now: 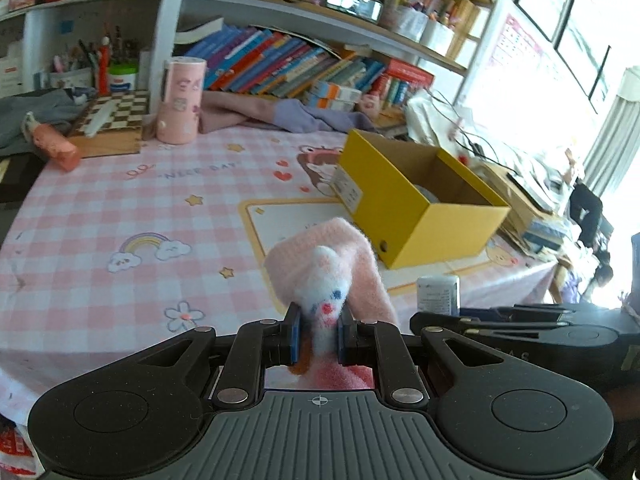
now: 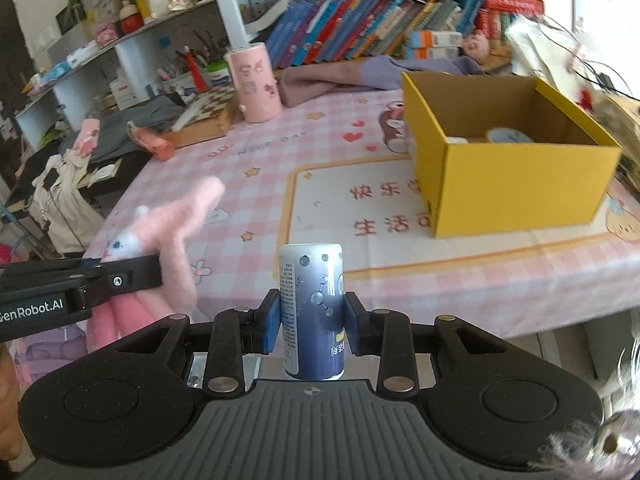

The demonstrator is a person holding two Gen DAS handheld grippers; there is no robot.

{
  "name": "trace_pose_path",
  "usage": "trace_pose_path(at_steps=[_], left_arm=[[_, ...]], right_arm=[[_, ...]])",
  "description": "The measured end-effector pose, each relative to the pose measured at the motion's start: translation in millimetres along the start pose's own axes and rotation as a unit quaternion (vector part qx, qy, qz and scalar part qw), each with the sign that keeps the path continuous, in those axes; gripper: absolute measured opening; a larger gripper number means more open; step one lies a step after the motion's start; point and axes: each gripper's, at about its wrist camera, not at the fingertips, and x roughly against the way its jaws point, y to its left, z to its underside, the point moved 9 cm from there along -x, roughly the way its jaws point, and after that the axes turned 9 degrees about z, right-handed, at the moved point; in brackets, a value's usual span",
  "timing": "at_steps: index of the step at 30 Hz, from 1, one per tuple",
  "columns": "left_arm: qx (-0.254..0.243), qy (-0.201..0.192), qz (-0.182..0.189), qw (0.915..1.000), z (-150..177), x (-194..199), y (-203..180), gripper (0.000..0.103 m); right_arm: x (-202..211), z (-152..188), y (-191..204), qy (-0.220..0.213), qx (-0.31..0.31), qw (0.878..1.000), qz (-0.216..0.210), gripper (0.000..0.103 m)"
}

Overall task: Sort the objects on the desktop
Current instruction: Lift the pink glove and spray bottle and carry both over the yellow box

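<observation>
1. Now my left claw (image 1: 318,334) is clamped on the pink sock (image 1: 328,276), my right claw (image 2: 310,322) on the blue can (image 2: 312,308) — both above the worktop (image 1: 100,208) edge.
2. I carry each over the yellow box (image 2: 516,188) rim — then release, can upright.

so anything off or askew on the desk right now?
Mostly fine. Clothes lie bunched on the tablecloth in front of the books, and a pink bottle lies tipped beside the chessboard. The yellow box stands upright, undamaged.
</observation>
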Motion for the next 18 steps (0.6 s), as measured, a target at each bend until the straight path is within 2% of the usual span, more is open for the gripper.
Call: trace_pose_path(at_steps=[9, 18], left_arm=[[-0.027, 0.03, 0.046, 0.9981, 6.7, -20.4, -27.4, 0.015], [-0.069, 0.056, 0.095, 0.9916, 10.0, -41.5, -63.1, 0.015]], right_arm=[[15.0, 15.6, -30.4, 0.004, -0.031, 0.999, 0.043, 0.03], [31.1, 27.3, -64.8, 0.003, -0.069, 0.994, 0.087, 0.03]])
